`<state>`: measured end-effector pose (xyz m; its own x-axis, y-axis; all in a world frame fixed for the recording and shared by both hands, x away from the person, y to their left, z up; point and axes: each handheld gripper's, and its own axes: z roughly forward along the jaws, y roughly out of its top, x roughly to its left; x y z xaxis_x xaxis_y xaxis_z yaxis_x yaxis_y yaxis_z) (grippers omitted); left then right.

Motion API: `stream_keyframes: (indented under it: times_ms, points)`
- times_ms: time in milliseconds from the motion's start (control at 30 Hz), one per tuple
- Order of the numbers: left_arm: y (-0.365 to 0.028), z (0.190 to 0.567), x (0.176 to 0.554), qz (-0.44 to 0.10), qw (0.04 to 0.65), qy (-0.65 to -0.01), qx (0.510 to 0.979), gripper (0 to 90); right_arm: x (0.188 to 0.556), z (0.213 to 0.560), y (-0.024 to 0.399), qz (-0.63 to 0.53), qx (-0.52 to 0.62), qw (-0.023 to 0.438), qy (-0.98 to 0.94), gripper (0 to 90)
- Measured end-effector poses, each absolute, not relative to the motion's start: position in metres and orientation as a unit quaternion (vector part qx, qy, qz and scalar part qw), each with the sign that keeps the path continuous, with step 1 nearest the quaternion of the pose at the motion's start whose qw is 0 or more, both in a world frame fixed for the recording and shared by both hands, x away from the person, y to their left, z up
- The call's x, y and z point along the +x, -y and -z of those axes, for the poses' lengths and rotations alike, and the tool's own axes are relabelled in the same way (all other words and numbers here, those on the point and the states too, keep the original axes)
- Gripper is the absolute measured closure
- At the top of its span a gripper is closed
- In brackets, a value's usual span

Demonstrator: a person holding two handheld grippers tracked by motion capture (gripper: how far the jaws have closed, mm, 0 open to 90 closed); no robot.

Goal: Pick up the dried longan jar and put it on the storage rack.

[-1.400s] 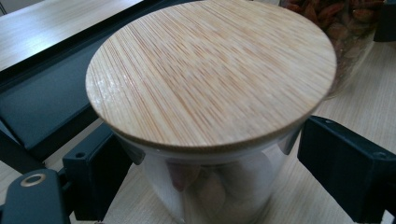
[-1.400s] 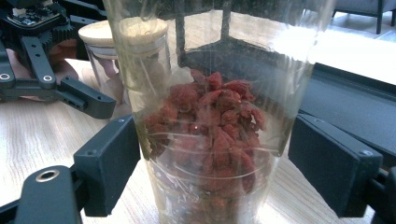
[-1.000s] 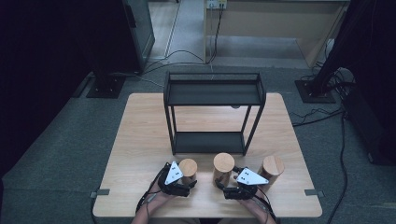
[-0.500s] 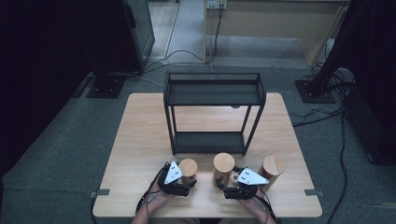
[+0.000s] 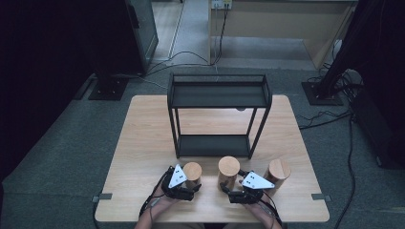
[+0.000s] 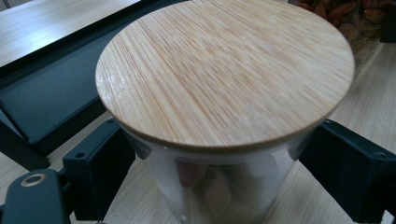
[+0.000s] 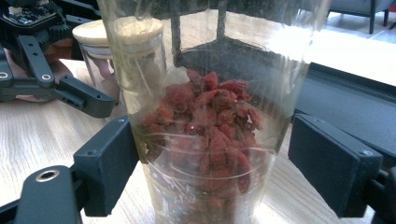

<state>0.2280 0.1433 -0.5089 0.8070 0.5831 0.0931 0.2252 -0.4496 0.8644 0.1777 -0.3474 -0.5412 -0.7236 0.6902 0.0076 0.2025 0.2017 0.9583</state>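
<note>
Near the desk's [image 5: 143,143] front edge: left gripper [image 5: 187,183] jaws apart around short bamboo-lidded jar [image 6: 224,84]; right gripper [image 5: 237,187] jaws apart around goji-berry jar [image 7: 210,121].

We can read no text, label, brand, number or sign anywhere, neither on the jars nor on the shelf.

Your table [image 5: 143,143]: light wood. On it stand a black rack [image 5: 217,114] and three lidded jars [image 5: 229,171], in a row.
</note>
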Motion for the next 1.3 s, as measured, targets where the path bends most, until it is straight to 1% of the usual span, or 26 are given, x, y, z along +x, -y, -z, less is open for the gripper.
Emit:
stream_keyframes:
  times_ms: [1100,1200,1300]
  points:
    - [-0.1419,0.5081,0.2302,-0.191,0.462,-0.246,0.83,11.3,0.1759,0.5402,0.3443,-0.55,0.297,0.226,-0.747,16.7]
    - [-0.1437,0.509,0.2352,-0.179,0.472,-0.251,0.826,11.3,0.1759,0.5399,0.3441,-0.549,0.298,0.226,-0.747,16.6]
    - [-0.1445,0.5109,0.236,-0.18,0.479,-0.253,0.821,11.3,0.176,0.5399,0.3442,-0.55,0.299,0.226,-0.747,16.7]
